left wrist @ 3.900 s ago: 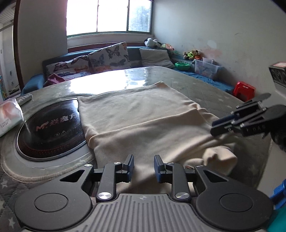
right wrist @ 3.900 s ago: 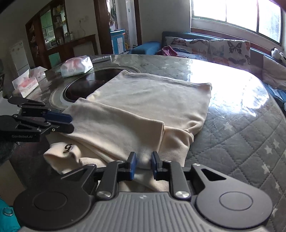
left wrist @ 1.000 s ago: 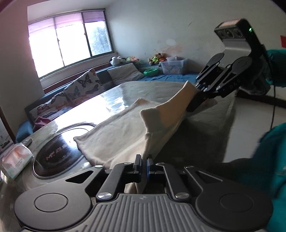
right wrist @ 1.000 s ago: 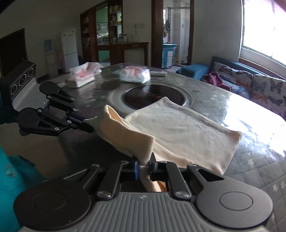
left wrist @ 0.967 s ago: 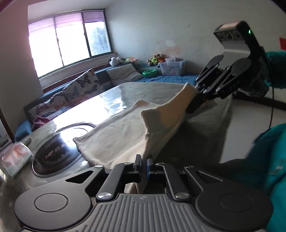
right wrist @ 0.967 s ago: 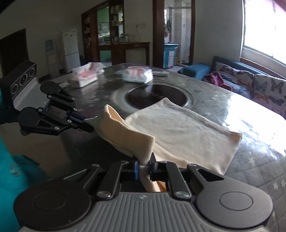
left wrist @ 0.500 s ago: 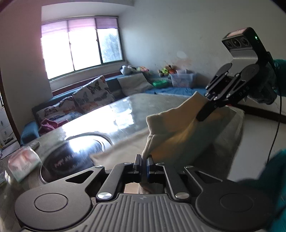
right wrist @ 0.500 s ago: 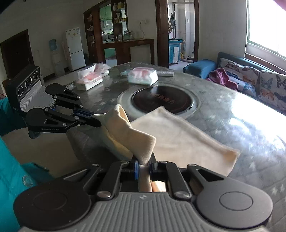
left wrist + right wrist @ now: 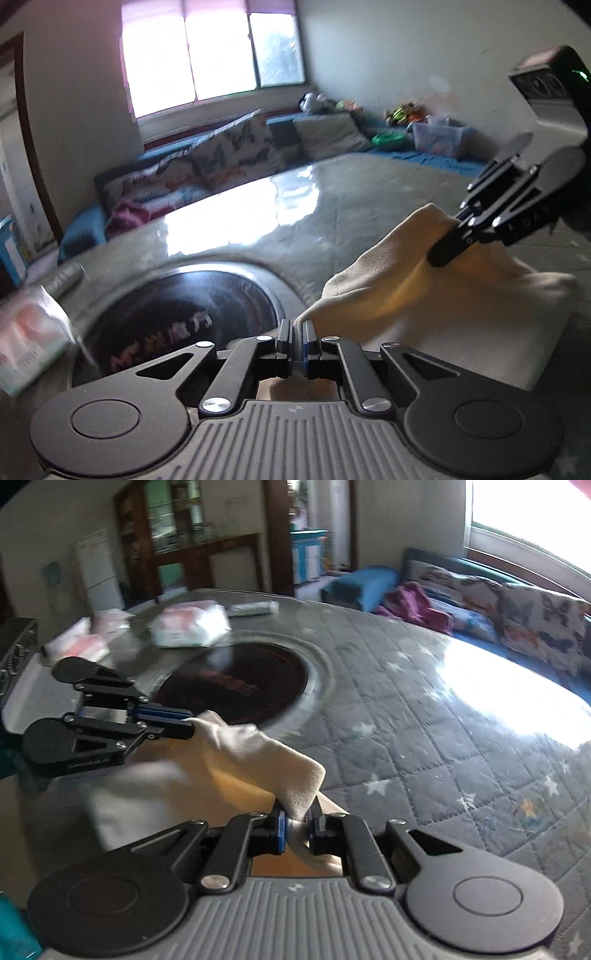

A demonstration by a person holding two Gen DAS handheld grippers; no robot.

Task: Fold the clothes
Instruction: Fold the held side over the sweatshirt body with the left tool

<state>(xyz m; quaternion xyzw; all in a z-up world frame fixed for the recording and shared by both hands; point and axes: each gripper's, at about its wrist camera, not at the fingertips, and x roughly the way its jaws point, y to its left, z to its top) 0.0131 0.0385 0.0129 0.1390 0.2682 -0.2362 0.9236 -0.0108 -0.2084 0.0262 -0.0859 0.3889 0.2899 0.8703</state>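
A cream garment (image 9: 424, 302) hangs folded between my two grippers above the round table. My left gripper (image 9: 294, 341) is shut on one corner of it; it also shows in the right wrist view (image 9: 186, 725) at the left, pinching the cloth's far corner. My right gripper (image 9: 297, 825) is shut on the other corner of the cream garment (image 9: 229, 771); it shows in the left wrist view (image 9: 448, 245) at the right. The cloth's lower part drapes down onto the table edge.
The round table (image 9: 424, 716) has a grey quilted cover and a black induction hob (image 9: 236, 683) set in its middle. Tissue packs (image 9: 188, 627) and a remote lie at its far side. A tissue pack (image 9: 26, 336) sits left of the hob. A sofa with cushions (image 9: 229, 147) stands under the window.
Both grippers have carried the garment's near edge up and forward over the table. Less of the cloth lies spread out flat now, and the hob is uncovered.
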